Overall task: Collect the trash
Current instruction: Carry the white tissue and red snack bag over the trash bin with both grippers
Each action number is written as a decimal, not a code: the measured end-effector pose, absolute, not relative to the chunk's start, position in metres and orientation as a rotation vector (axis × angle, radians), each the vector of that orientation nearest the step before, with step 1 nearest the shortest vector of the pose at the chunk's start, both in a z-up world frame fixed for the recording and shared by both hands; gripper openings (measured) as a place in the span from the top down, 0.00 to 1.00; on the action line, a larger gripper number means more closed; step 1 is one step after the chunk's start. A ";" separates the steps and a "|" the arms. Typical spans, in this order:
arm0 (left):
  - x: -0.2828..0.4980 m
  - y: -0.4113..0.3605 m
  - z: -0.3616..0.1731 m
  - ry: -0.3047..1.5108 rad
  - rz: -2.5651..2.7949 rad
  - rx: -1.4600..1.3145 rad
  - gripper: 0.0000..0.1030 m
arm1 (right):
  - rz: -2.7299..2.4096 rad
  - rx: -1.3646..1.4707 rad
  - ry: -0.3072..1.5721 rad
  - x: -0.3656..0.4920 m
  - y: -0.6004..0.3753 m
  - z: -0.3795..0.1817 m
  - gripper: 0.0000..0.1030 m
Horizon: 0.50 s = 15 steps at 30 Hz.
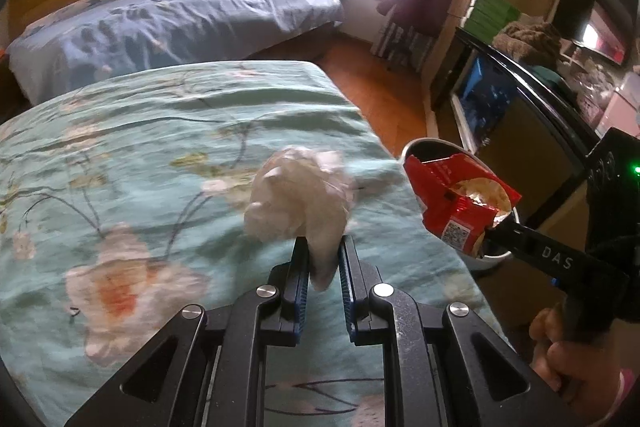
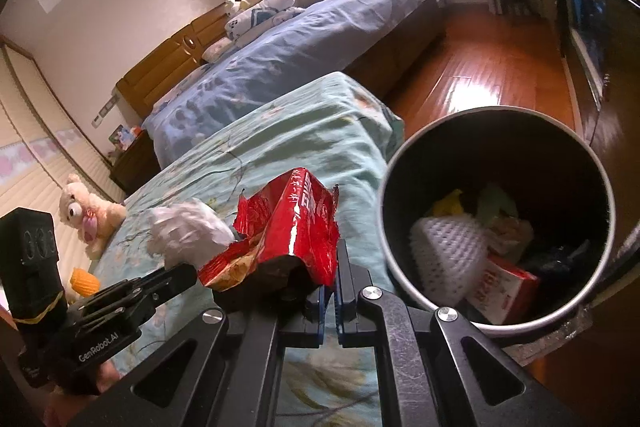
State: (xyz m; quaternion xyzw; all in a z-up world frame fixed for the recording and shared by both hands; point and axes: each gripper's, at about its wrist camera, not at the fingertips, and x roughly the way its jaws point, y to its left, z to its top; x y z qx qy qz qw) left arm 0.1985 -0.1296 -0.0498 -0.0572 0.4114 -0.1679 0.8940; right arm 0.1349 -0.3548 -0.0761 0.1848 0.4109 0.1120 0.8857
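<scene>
Two pieces of trash are held above the teal floral bedspread [image 1: 168, 131] and neither has yet been dropped into the bin [image 2: 400, 163], so the task is judged to be partly done. The left gripper [image 1: 325, 255] is nearly closed on a crumpled white tissue [image 1: 298, 195], whose thin tail is pinched between the blue-edged pads while the soft, puffy bulk stands above them. The right gripper [image 2: 331, 291] is fully closed on a torn red snack wrapper [image 2: 292, 227] — glossy foil, creased into sharp folds, its pale inner lining exposed at the ripped mouth. The bin is seen just beside the bed's edge on the wooden floor, a round, smooth-walled cylinder with a dark interior. Earlier collecting is suggested by its contents: a white foam fruit net [image 2: 448, 251], a red-and-white carton [image 2: 504, 287] and some yellowish scraps. What remains, as far as can be judged, is carrying both items over the rim and releasing them — the wrapper is the nearer. A small orange object [image 2: 84, 281] lies beyond the bed near a plush toy [image 2: 86, 215]; whether it is trash cannot be told.
</scene>
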 end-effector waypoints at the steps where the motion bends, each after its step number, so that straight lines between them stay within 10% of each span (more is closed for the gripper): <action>1: 0.198 -0.133 -0.050 0.853 -0.352 -0.114 0.87 | 0.230 0.387 0.853 0.134 -0.357 -0.076 0.97; 15: 0.190 -0.166 -0.043 0.837 -0.401 -0.064 0.88 | 0.202 0.416 0.833 0.123 -0.381 -0.075 0.97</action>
